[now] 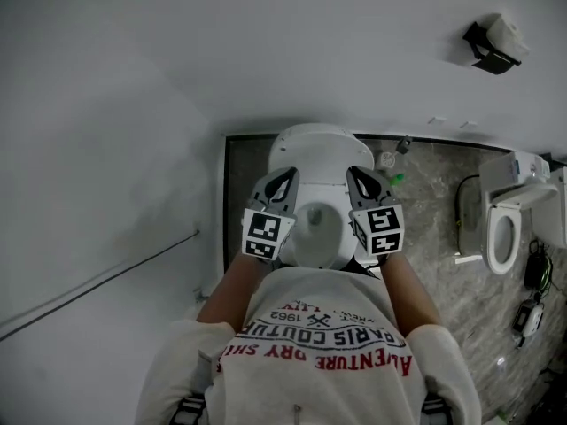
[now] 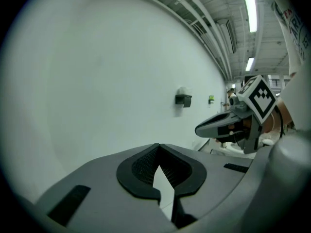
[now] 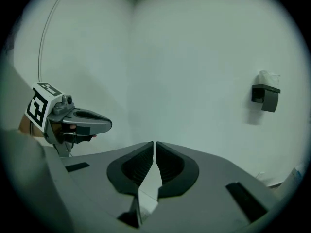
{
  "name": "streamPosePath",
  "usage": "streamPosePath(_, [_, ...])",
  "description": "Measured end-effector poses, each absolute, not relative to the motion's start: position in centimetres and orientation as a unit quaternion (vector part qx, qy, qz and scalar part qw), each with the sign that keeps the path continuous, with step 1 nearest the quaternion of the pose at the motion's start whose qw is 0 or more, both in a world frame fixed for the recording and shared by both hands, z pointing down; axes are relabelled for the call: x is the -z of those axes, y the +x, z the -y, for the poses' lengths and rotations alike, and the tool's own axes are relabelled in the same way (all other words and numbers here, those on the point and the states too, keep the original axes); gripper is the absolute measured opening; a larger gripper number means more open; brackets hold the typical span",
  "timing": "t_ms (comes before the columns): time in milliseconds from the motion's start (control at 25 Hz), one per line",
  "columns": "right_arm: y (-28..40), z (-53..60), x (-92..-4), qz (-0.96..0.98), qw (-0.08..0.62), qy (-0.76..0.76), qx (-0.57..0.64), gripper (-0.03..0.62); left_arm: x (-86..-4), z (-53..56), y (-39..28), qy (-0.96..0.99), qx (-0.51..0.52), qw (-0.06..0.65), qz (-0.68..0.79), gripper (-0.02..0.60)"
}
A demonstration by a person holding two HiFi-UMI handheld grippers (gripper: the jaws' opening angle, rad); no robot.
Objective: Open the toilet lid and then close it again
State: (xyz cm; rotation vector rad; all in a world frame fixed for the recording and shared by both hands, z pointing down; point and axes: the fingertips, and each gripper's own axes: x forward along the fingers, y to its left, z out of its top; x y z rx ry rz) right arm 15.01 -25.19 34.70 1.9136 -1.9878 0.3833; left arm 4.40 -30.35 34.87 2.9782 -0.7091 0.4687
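The white toilet (image 1: 310, 153) stands against the wall, straight in front of the person in the head view. Its bowl opening (image 1: 316, 224) shows between the two grippers, so the lid appears raised toward the wall. My left gripper (image 1: 282, 177) hangs over the toilet's left side, shut with nothing in it. My right gripper (image 1: 356, 173) hangs over the right side, also shut and empty. Neither one visibly touches the toilet. The left gripper view shows its closed fingertips (image 2: 158, 147) against the bare wall, with the right gripper (image 2: 228, 123) beside it. The right gripper view shows its closed tips (image 3: 154, 144) and the left gripper (image 3: 77, 120).
A dark paper holder (image 1: 492, 47) hangs on the white wall at upper right. A second white toilet (image 1: 505, 228) stands on the marbled floor to the right, with cables and small devices (image 1: 532, 312) beyond it. Small items (image 1: 396, 180) lie on the floor by the first toilet.
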Motion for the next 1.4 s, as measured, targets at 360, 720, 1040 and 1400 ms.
streamPosePath(360, [18.4,29.1,-38.9,0.748,0.272,0.593,-0.125,0.023,-40.0,34.5,9.0,0.942,-0.262,-0.040,0.204,0.006])
streamPosePath(720, [20.6,31.7,-43.2,0.768,0.316,0.536,-0.152,0.025,-45.0,36.6,12.7,0.922,-0.352,-0.071,0.145,0.118])
streamPosePath(1040, [21.8,34.9,-45.5,0.772,0.375,0.498,-0.126,0.084,-47.7,39.2,14.6,0.911,-0.399,-0.070,0.083,0.181])
streamPosePath(1400, [21.3,35.3,-48.4,0.759,0.462,0.452,-0.079,0.083,-49.3,39.5,15.2,0.896,-0.428,-0.113,0.028,0.147])
